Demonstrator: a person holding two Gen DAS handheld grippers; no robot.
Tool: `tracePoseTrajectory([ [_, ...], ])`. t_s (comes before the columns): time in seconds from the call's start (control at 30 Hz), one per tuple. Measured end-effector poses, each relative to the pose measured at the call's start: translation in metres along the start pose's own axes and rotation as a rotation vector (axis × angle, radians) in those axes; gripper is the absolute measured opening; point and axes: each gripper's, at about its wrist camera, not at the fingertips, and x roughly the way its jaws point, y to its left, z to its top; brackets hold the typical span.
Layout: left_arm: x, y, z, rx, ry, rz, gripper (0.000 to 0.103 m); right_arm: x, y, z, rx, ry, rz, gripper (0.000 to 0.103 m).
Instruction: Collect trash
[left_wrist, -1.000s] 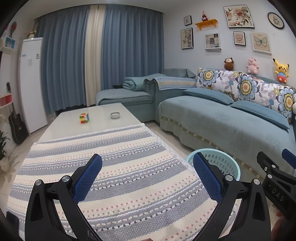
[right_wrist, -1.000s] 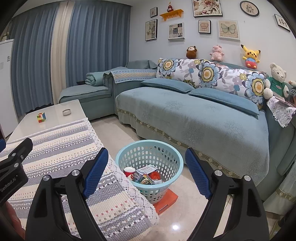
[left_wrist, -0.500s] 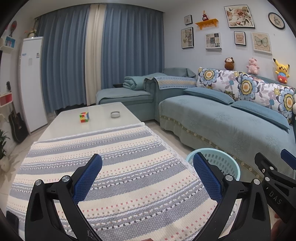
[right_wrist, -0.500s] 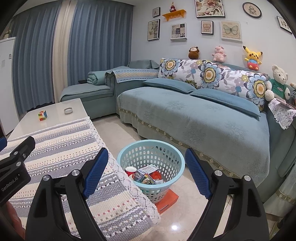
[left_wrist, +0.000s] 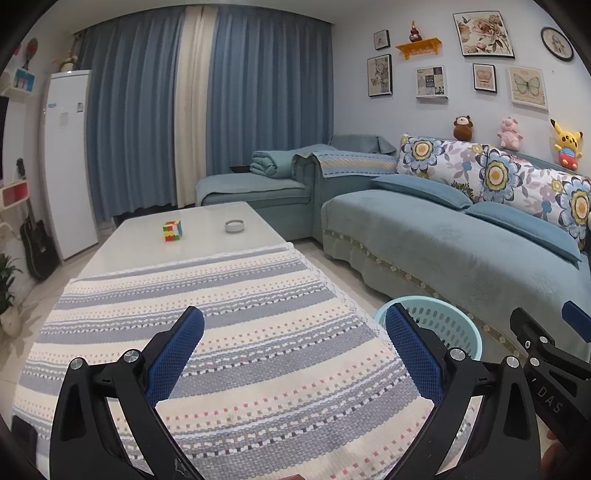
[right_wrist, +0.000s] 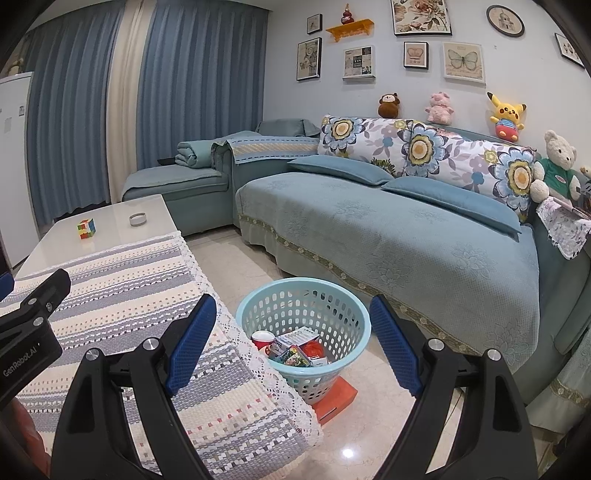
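A light blue perforated basket (right_wrist: 347, 317) stands on the floor between the table and the sofa, holding several pieces of trash (right_wrist: 295, 347), among them a red-and-white cup and small printed packets. My right gripper (right_wrist: 291, 321) hovers open above and in front of the basket, nothing between its blue pads. My left gripper (left_wrist: 293, 332) is open over the striped tablecloth (left_wrist: 221, 317), also empty. In the left wrist view only the basket (left_wrist: 450, 325) rim shows, past the cloth's right edge. Each gripper appears at the edge of the other's view.
A colour cube (left_wrist: 173, 231) and a small round grey dish (left_wrist: 234, 226) sit on the bare white far end of the table (left_wrist: 207, 240). A teal sofa (right_wrist: 406, 236) with floral cushions runs along the right. An orange flat object (right_wrist: 338, 400) lies under the basket.
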Motion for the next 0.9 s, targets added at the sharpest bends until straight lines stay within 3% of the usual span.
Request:
tracePoseTrajectory([
  [0.23, 0.001, 0.0, 0.001, -0.002, 0.0, -0.001, 0.095, 0.0, 0.002, 0.001, -0.006, 0.004, -0.002, 0.081],
  [0.67, -0.001, 0.005, 0.001, 0.011, -0.023, 0.074, 0.095, 0.002, 0.01, 0.006, -0.017, 0.012, 0.005, 0.081],
  [0.9, 0.0, 0.004, 0.002, 0.018, -0.004, 0.037, 0.096, 0.008, 0.006, 0.006, 0.018, 0.036, 0.014, 0.081],
])
